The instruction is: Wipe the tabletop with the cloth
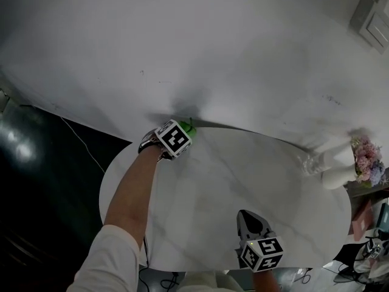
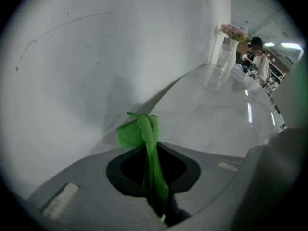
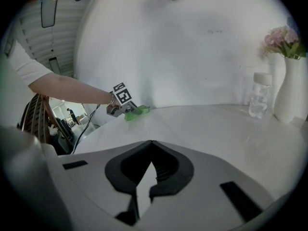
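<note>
The round white surface [image 1: 213, 193] stands against a wall [image 1: 182, 41]. A vase [image 3: 288, 88] and a bottle [image 3: 260, 96] stand near its right edge. Your left gripper [image 1: 184, 128] is at the far edge, and its jaws are closed on the green cloth [image 2: 144, 138], which is down at the surface there. Your right gripper [image 1: 248, 219] is at the near edge, with its jaws together and nothing between them.

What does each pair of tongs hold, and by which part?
Left tongs: the green cloth, pinched along a bunched fold, one end poking past the tips. Right tongs: shut, empty.
</note>
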Tool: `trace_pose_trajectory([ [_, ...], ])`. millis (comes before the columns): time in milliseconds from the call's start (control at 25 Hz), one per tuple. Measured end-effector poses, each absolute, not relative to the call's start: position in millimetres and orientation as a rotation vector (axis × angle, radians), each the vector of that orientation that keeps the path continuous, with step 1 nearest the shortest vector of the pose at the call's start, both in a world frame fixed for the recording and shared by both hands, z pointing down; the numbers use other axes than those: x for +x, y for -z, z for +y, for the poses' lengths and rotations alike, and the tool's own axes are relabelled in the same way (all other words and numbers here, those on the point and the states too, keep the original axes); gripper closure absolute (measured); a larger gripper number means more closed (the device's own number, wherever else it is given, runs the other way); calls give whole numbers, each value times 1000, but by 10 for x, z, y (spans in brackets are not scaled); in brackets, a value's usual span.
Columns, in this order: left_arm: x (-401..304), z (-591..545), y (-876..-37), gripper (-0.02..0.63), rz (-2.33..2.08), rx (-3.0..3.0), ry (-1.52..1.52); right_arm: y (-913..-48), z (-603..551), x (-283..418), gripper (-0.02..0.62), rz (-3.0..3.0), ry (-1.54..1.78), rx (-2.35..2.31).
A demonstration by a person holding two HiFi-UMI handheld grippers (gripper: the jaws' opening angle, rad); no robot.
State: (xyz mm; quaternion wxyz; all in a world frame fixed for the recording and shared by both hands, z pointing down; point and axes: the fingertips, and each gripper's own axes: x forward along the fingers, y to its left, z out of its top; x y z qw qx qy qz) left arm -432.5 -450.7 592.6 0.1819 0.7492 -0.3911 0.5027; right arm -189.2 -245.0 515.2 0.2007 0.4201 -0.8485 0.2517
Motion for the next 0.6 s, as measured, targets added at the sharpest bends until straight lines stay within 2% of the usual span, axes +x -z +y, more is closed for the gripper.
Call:
trace_pose_trajectory([
  [600, -3974, -4317, -6037, 557, -1031, 2123, -1511, -5281, -2267, -1536, 595, -2366, -734, 1207],
])
